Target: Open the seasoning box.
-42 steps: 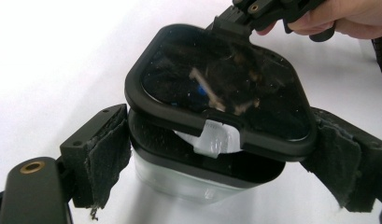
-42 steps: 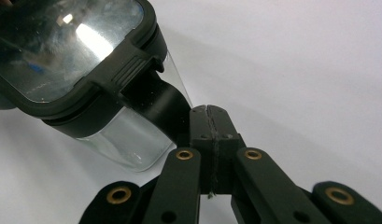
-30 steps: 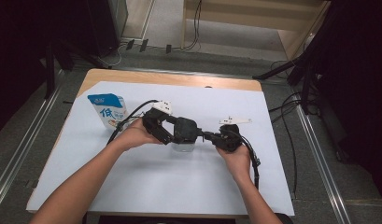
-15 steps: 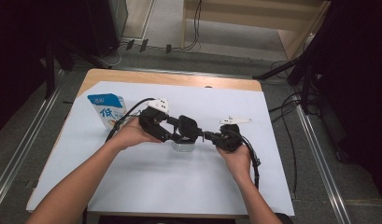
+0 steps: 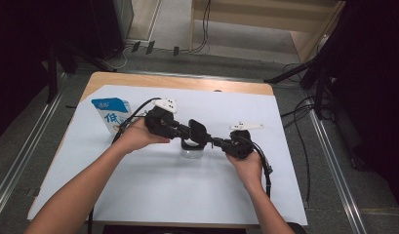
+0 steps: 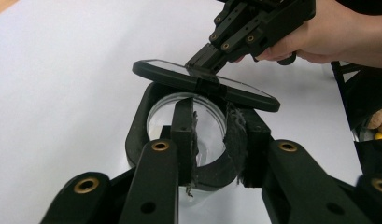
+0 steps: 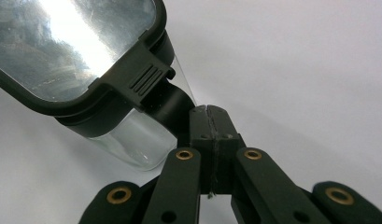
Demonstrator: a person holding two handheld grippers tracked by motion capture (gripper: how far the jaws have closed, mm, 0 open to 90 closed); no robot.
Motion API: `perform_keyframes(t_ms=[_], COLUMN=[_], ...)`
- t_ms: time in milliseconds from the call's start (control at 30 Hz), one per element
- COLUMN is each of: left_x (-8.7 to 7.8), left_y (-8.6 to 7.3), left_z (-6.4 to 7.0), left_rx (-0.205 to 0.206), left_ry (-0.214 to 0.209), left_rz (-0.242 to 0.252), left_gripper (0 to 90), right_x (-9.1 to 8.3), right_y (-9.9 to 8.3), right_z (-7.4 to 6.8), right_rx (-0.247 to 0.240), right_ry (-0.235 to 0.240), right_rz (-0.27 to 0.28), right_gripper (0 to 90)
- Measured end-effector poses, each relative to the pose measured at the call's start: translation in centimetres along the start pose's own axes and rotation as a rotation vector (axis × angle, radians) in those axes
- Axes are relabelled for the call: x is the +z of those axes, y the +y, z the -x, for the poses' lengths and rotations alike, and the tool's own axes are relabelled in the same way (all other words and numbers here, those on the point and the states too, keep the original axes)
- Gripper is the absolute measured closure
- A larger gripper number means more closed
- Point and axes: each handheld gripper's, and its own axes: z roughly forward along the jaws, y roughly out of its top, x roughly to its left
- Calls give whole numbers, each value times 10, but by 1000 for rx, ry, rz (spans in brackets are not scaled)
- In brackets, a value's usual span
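A clear jar (image 5: 191,153) with a black collar (image 6: 141,112) stands mid-table on the white sheet. Its black-framed lid with a clear window (image 5: 197,130) is tilted up over the mouth. My left gripper (image 5: 186,141) comes from the left and is shut on the jar's rim: in the left gripper view (image 6: 209,135) one finger is inside the mouth and one outside. My right gripper (image 5: 212,141) comes from the right, shut on the lid's edge (image 6: 205,84). In the right gripper view its jaws (image 7: 209,122) are pressed together beside the lid's ribbed tab (image 7: 146,77).
A blue and white carton (image 5: 111,114) stands at the back left of the white sheet (image 5: 187,195). The wooden table edge (image 5: 177,82) runs along the far side. Cables trail from both grippers, and metal rails flank the table.
The lid has tipped a little higher off the jar. Both hands have stayed almost where they were.
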Motion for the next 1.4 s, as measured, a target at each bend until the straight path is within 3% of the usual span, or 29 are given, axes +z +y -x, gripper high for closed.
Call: perform_keyframes(t_ms=[67, 333, 1400], left_x=[0, 4, 42], left_y=[2, 12, 39], left_z=[1, 2, 7], left_rx=[-4, -16, -26], left_ry=[-2, -16, -37], left_rz=[8, 9, -5], left_gripper=[816, 898, 900], right_x=[0, -1, 0], right_y=[0, -2, -5], right_z=[-1, -2, -4], right_rx=[2, 4, 14], right_ry=[-1, -2, -21], right_rz=[0, -3, 14], right_gripper=[900, 900, 900])
